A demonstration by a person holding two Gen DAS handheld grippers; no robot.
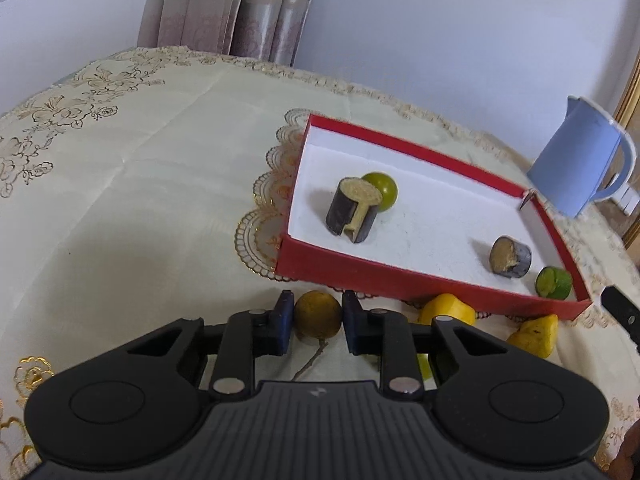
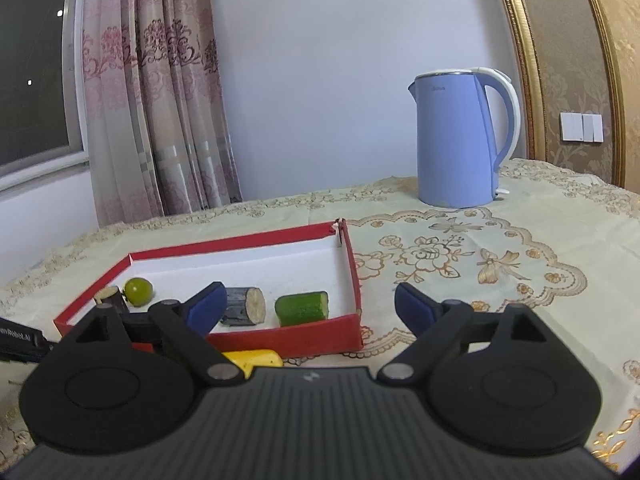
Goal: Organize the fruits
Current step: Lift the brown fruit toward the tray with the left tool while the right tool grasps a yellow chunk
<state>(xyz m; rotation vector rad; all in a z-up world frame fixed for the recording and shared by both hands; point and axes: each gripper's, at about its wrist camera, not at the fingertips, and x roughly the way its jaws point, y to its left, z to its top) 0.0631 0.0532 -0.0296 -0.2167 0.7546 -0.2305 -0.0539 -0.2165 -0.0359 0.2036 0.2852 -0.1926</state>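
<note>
A red box with a white floor [image 1: 360, 276] [image 2: 352, 272] lies on the tablecloth. Inside are a green round fruit [image 1: 384, 189] [image 2: 138, 290], a tall dark sugarcane piece [image 1: 354, 210], a short sugarcane piece [image 1: 511, 257] [image 2: 245, 305] and a green cut piece [image 1: 554, 282] [image 2: 303, 307]. My left gripper [image 1: 318, 318] is shut on a brownish-yellow round fruit [image 1: 318, 315] just in front of the box. Two yellow pieces [image 1: 448, 309] [image 1: 536, 334] lie beside it; one yellow piece [image 2: 256, 358] shows under my right gripper. My right gripper [image 2: 310, 308] stands open and empty over the box's near right corner.
A blue electric kettle [image 2: 456, 140] [image 1: 576, 168] stands on the table behind the box. The embroidered tablecloth [image 1: 140, 184] covers the table. Curtains [image 2: 160, 100] and a wall lie beyond the far edge. The other gripper's black tip [image 1: 622, 310] shows at the right.
</note>
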